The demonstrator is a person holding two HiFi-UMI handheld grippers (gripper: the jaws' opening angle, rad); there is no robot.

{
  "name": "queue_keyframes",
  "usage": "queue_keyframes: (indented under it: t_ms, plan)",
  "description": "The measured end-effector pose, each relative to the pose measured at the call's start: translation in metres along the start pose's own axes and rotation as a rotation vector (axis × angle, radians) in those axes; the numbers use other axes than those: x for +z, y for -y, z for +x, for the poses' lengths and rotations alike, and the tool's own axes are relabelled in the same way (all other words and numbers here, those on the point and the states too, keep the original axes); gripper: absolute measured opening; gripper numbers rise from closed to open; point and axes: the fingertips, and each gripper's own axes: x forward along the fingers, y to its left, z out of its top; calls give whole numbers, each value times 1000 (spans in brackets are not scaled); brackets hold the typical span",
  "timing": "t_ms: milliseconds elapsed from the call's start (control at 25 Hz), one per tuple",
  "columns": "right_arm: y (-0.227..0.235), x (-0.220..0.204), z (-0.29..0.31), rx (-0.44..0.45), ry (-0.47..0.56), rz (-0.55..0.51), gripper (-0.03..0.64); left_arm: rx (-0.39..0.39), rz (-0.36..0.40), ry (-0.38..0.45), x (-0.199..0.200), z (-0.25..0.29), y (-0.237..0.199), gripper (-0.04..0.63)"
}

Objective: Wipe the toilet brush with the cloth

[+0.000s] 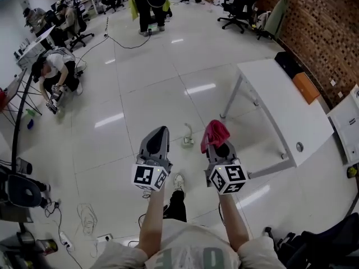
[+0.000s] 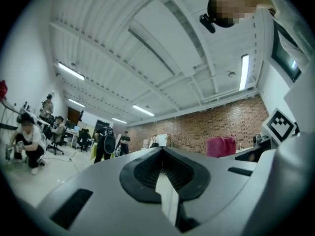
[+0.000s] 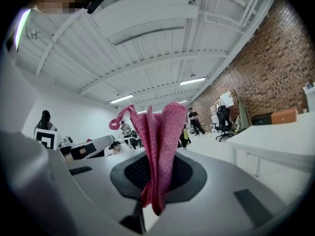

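Head view: right tongs (image 1: 217, 145) pinch a soft pink cloth (image 1: 215, 132), which needs a tight hold; left tongs (image 1: 161, 131) closed, empty.

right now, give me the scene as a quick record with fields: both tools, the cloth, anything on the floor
left tool: jaws shut, nothing between them
right tool: jaws shut on the pink cloth, which sticks out past the tips
floor ahead of the tools: small white object, too small to identify
table: white, at right, orange box by its far edge
wiping: not under way, both tools held in the air above the floor
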Motion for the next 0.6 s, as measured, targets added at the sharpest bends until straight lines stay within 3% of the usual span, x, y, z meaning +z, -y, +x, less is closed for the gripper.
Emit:
queue_keyframes:
  t_ms: [200, 400, 600]
  plan:
    - [-31, -8, -98, 5, 11, 64, 31, 9, 0, -49, 11, -80, 67, 5]
    - [-63, -3, -149, 26, 0, 59, 31, 63, -55, -16, 37, -126, 82, 4]
    - [-86, 4, -174, 27, 8, 20, 31, 50, -70, 3, 51, -147, 89, 5]
